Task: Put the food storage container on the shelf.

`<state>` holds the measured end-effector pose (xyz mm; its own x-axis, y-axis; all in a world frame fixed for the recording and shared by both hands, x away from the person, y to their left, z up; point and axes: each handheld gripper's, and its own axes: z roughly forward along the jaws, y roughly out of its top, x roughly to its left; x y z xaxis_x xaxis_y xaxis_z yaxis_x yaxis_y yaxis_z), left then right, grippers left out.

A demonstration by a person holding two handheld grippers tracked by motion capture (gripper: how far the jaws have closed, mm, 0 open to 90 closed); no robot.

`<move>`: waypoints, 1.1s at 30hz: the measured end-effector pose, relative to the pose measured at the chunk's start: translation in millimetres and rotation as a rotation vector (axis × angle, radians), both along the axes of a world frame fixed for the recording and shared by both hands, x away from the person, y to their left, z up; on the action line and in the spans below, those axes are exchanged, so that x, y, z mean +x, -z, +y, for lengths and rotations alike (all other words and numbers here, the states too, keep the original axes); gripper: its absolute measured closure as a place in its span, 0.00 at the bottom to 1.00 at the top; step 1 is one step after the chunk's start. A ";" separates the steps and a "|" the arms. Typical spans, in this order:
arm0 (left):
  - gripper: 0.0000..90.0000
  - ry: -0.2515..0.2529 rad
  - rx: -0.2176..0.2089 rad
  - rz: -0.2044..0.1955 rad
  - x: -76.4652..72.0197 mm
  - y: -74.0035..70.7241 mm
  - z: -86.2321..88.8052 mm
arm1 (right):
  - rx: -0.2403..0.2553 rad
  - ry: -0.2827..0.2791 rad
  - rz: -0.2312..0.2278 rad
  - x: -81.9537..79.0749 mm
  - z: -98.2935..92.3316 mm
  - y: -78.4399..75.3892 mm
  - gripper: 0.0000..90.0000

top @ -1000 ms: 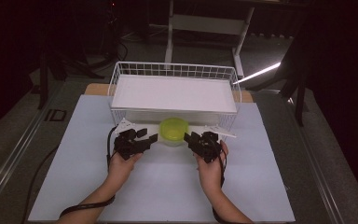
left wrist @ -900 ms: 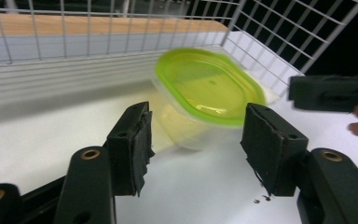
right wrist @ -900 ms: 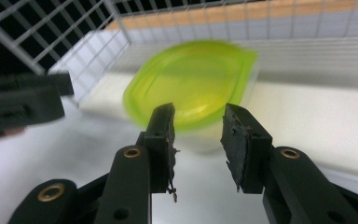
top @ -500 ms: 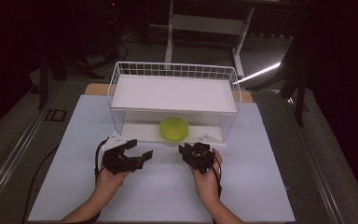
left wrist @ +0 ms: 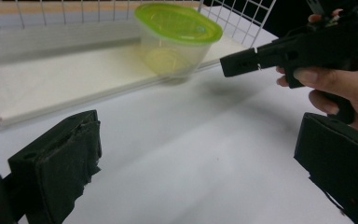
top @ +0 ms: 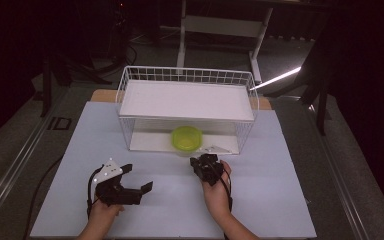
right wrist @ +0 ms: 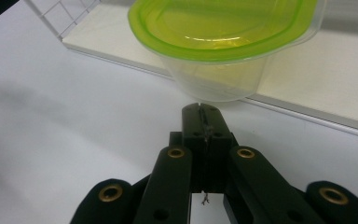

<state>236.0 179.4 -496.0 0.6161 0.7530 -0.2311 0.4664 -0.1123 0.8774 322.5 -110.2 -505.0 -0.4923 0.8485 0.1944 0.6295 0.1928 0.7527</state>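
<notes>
Black padded jaws of your left gripper stand wide apart with nothing between them, low in the left of the high view; they have just been opening. Your right gripper sits just right of centre with its jaws pressed together on nothing, having just been closing, and its tip points at the tub from close by.

Your risk lies with that closed right tip. In the right gripper view it sits just short of the tub's thin wall, and I cannot tell whether it touches. Push on with the jaws together and you will likely shove the tub deeper under the shelf or tip it, since it looks light and empty. Your open left jaws could also catch the wire of the basket if you swing in from the side.

Past the grippers, on the white counter, the round clear plastic tub with a lime-green lid stands upright on the lower white board of the white wire basket, at its open front edge, middle of the frame. A white shelf panel lies over it higher up. The lid looks seated all round; the walls taper downward and seem slick.
</notes>
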 end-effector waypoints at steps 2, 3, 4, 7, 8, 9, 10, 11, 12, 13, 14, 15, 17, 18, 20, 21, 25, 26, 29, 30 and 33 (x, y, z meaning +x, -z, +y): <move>0.02 -0.004 -0.001 -0.012 -2.0 0.3 0.7 | 0.004 0.011 0.000 2.9 1.6 2.0 1.00; 0.02 -0.002 0.000 -0.014 -2.6 0.2 0.9 | 0.004 0.015 0.002 4.7 2.4 3.1 1.00; 0.02 -0.003 0.001 -0.018 -3.4 0.3 0.8 | 0.007 0.019 0.003 6.6 3.2 4.5 1.00; 0.02 0.003 0.010 -0.026 -4.5 0.4 0.7 | 0.023 0.031 0.008 12.1 3.9 6.3 1.00; 0.02 0.005 0.010 -0.031 -4.5 0.5 0.9 | 0.028 0.032 0.009 13.3 4.0 6.2 1.00; 0.02 0.004 0.011 -0.032 -4.0 0.7 0.9 | 0.031 0.033 0.004 15.0 4.6 5.8 1.00; 0.02 0.002 0.013 -0.034 -3.7 0.8 0.9 | 0.028 0.036 -0.001 16.6 6.2 5.5 1.00; 0.02 0.000 0.013 -0.035 -3.4 0.9 1.0 | 0.028 0.034 -0.001 18.1 7.2 5.7 1.00; 0.02 -0.001 0.015 -0.036 -3.1 1.0 0.9 | 0.032 0.037 0.003 19.6 8.6 6.1 1.00; 0.02 -0.003 0.017 -0.037 -2.9 1.0 0.8 | 0.034 0.039 0.001 21.0 10.3 6.4 1.00; 0.02 -0.003 0.017 -0.037 -2.9 1.0 0.8 | 0.034 0.039 0.001 21.0 10.3 6.4 1.00; 0.02 -0.002 0.020 -0.040 -3.0 1.3 0.2 | 0.030 0.037 0.002 22.4 12.4 6.6 1.00; 0.02 0.003 0.028 -0.046 -3.6 1.3 0.0 | 0.023 0.037 -0.012 26.5 16.9 6.2 1.00; 0.02 0.007 0.028 -0.044 -3.7 1.4 0.0 | 0.025 0.037 -0.012 28.2 17.6 6.0 1.00; 0.02 0.005 0.030 -0.045 -3.7 1.9 0.4 | 0.033 0.042 -0.008 31.6 18.8 5.6 1.00; 0.02 0.006 0.024 -0.042 -3.4 2.2 0.7 | 0.029 0.043 -0.012 33.4 19.5 5.6 1.00; 0.02 0.004 0.017 -0.037 -4.3 3.2 1.6 | 0.047 0.067 0.000 40.6 21.0 7.2 1.00; 0.02 0.004 0.022 -0.039 -4.9 3.1 1.7 | 0.049 0.072 0.002 42.2 21.8 7.4 1.00; 0.02 0.004 0.021 -0.045 -6.3 2.2 2.3 | 0.046 0.073 0.002 47.2 25.0 7.5 1.00; 0.02 0.003 0.022 -0.047 -6.6 1.7 2.5 | 0.043 0.073 0.002 49.1 26.2 7.4 1.00; 0.02 0.000 0.018 -0.050 -6.9 1.4 3.6 | 0.042 0.079 0.001 52.9 27.7 7.0 1.00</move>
